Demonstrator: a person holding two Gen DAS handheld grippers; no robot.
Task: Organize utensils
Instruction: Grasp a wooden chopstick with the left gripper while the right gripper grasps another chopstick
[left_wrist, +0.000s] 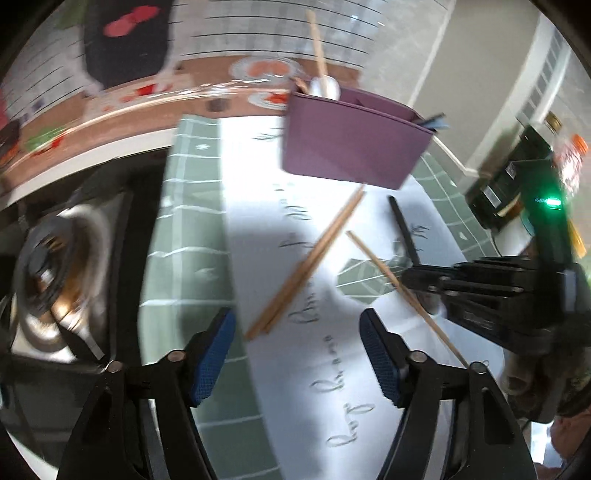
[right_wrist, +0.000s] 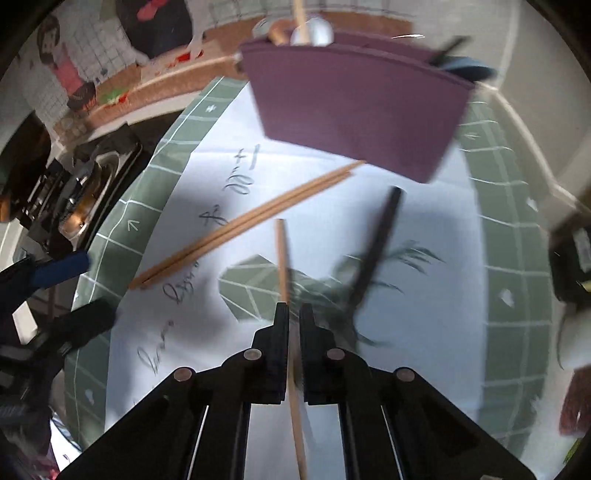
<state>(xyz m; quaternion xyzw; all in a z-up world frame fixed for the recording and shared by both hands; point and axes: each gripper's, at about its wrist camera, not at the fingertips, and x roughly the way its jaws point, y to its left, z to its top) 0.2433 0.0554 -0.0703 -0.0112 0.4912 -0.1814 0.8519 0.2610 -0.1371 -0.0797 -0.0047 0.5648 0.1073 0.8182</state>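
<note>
Both tools show plainly: our right gripper (right_wrist: 293, 314) is clamped on a single wooden chopstick (right_wrist: 282, 254), while our left gripper (left_wrist: 297, 350) stands partly open with nothing between its blue pads (left_wrist: 212, 363). At twelve o'clock from the right gripper we see the purple holder (right_wrist: 354, 110); a chopstick pair (right_wrist: 243, 225) lies at ten, a black stick (right_wrist: 375, 251) at one. All rest on white lettered paper (right_wrist: 424, 332) over a green gridded mat (right_wrist: 517, 295), against a tiled wall (left_wrist: 258, 22).

Both wrist views steeply down, near – share white sheet (left_wrist: 280, 206); purple holder (right_wrist: 354, 107)
</note>
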